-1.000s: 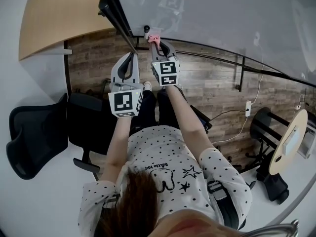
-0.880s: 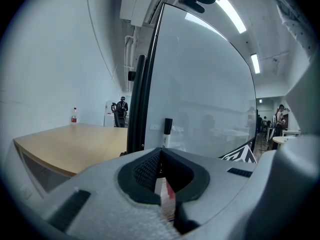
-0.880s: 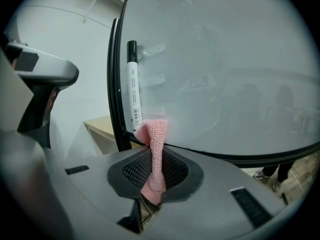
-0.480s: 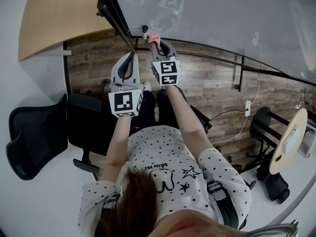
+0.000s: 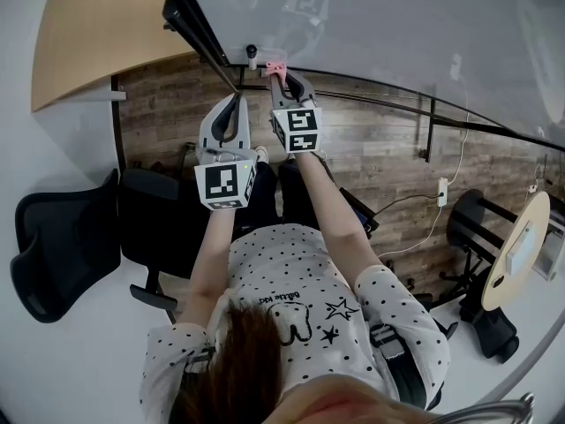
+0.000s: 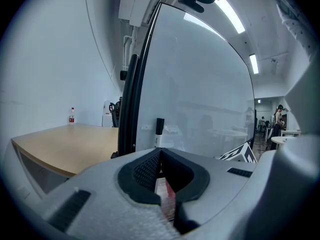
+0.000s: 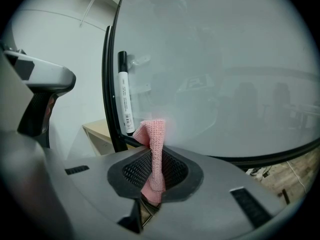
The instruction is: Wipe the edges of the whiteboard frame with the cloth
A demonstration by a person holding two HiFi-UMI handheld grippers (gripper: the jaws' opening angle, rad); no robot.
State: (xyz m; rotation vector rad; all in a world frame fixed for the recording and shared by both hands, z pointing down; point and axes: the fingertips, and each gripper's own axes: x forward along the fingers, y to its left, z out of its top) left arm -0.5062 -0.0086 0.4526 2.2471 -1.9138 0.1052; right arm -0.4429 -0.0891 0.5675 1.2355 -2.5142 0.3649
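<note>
The whiteboard [image 5: 397, 25] fills the top of the head view, with its black frame [image 5: 199, 25] running down to the lower left corner. A pink knitted cloth [image 5: 275, 67] sticks out of my right gripper [image 5: 277, 76], which is shut on it right at the frame's bottom edge [image 7: 280, 154]. In the right gripper view the cloth [image 7: 156, 144] touches the frame beside a black-capped marker [image 7: 124, 99] standing in the corner. My left gripper [image 5: 232, 113] is shut and holds nothing, just left of and below the right one, facing the frame's upright [image 6: 131, 104] and the marker [image 6: 159, 132].
A wooden desk [image 5: 106, 34] lies left of the board, with a small bottle [image 6: 72, 115] on it. A black office chair [image 5: 62, 237] stands at lower left. A round table [image 5: 521, 254] and a cable with a socket strip [image 5: 442, 193] are on the right, over plank flooring.
The marker and the frame's corner have drifted slightly left in the head view. Both grippers stay where they were, the right one still shut on the cloth.
</note>
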